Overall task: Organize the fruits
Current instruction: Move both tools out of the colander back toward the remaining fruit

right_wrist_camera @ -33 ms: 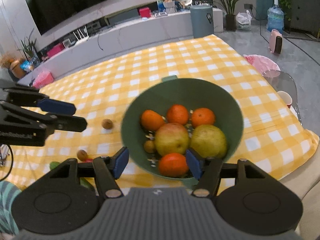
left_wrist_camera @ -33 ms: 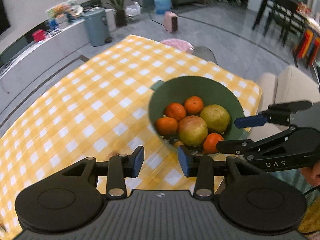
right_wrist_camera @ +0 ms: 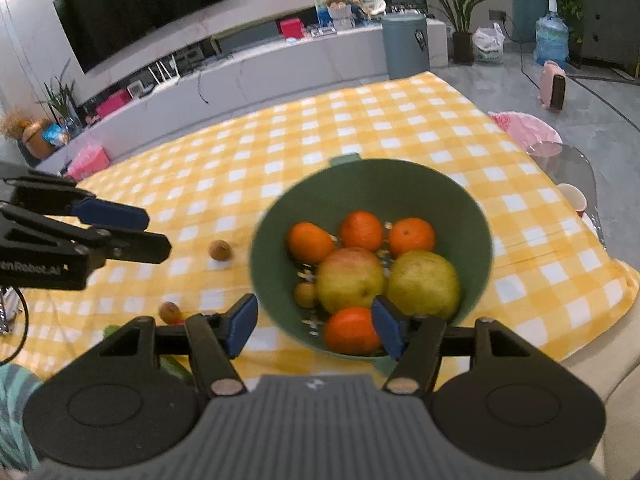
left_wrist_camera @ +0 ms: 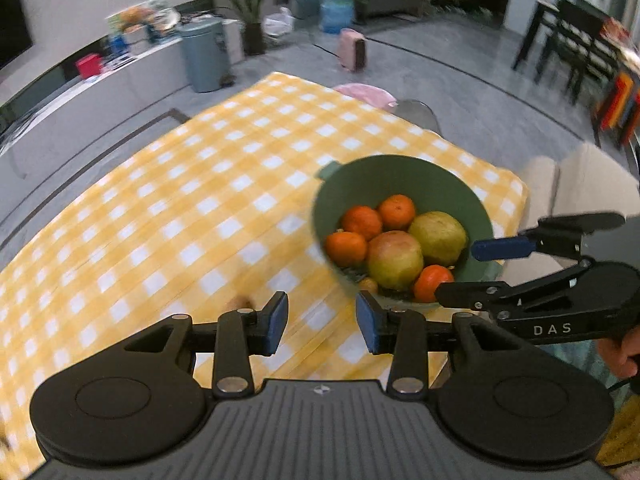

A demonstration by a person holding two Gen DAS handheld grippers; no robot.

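A green bowl (right_wrist_camera: 372, 168) stands on the yellow checked tablecloth (right_wrist_camera: 360, 120). In it lie several oranges (right_wrist_camera: 362, 230), two large yellow-green fruits (right_wrist_camera: 350, 280) and one small brown fruit (right_wrist_camera: 306, 294). Two more small brown fruits (right_wrist_camera: 220, 250) (right_wrist_camera: 170, 312) rest on the cloth left of the bowl. My right gripper (right_wrist_camera: 316, 326) hovers over the bowl's near rim, its jaws opening with nothing pressed between the pads. Over the cloth just left of the bowl (left_wrist_camera: 400, 160) is my left gripper (left_wrist_camera: 322, 320), jaws opening and empty. Each gripper also shows in the other's view: left gripper (right_wrist_camera: 158, 232), right gripper (left_wrist_camera: 456, 272).
Something green (right_wrist_camera: 172, 364) lies at the table's near edge under my right gripper. A pink stool (right_wrist_camera: 528, 126) and a glass side table with a cup (right_wrist_camera: 572, 196) stand beyond the table's right edge. A beige sofa (left_wrist_camera: 580, 184) is close to the right.
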